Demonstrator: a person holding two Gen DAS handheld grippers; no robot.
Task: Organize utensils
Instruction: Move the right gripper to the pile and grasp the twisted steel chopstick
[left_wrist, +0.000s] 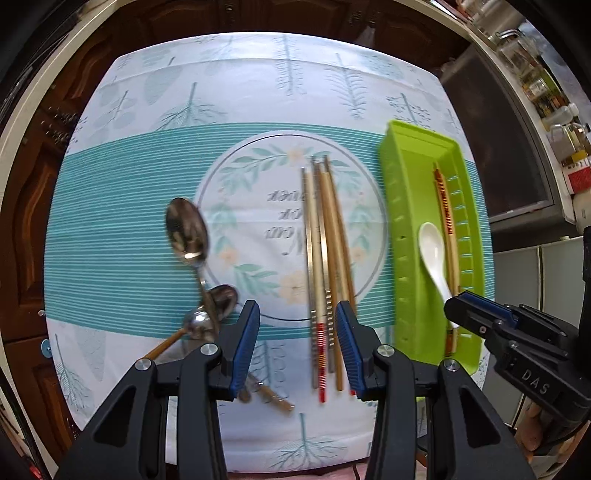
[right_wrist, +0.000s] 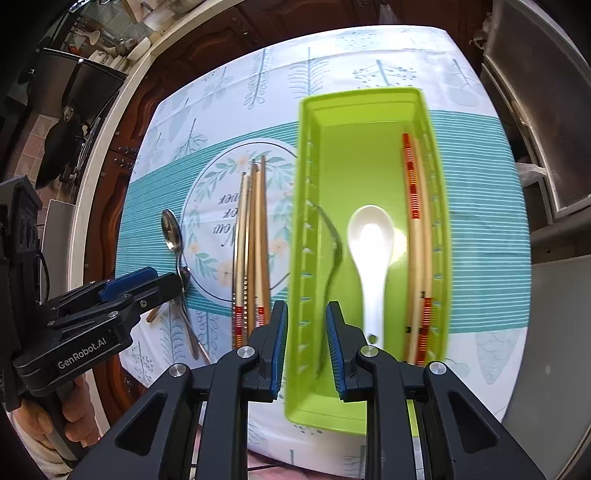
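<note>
A table draped in a white-and-teal leaf-print cloth (left_wrist: 122, 229) stood before dark wooden cabinets, with my long green tray (right_wrist: 314, 406) laid near its right edge. In the tray lay a white ceramic spoon (right_wrist: 371, 254) down the middle, a pair of red-banded chopsticks (right_wrist: 415, 229) along the right wall and a metal fork (right_wrist: 332, 254) against the left wall.

Only my right camera showed the fork; from the left camera the tray (left_wrist: 406, 229) appeared to hold just the spoon (left_wrist: 434, 258) and the chopsticks (left_wrist: 445, 221). The left camera alone gave a clear look at the pile of metal spoons (left_wrist: 188, 229) and a wooden-handled utensil (left_wrist: 162, 347) at the cloth's left, near the table's front edge.

Between pile and tray, loose chopsticks (left_wrist: 325, 258) lay side by side on the printed circle. A broad stretch of bare cloth remained behind them, and a narrow strip to the right of the tray.

My left gripper (left_wrist: 297, 350) hung with jaws apart over the handle ends of the loose chopsticks, touching nothing. My right gripper (right_wrist: 306, 347) hung over the tray's left wall, its jaws apart and gripping nothing.
</note>
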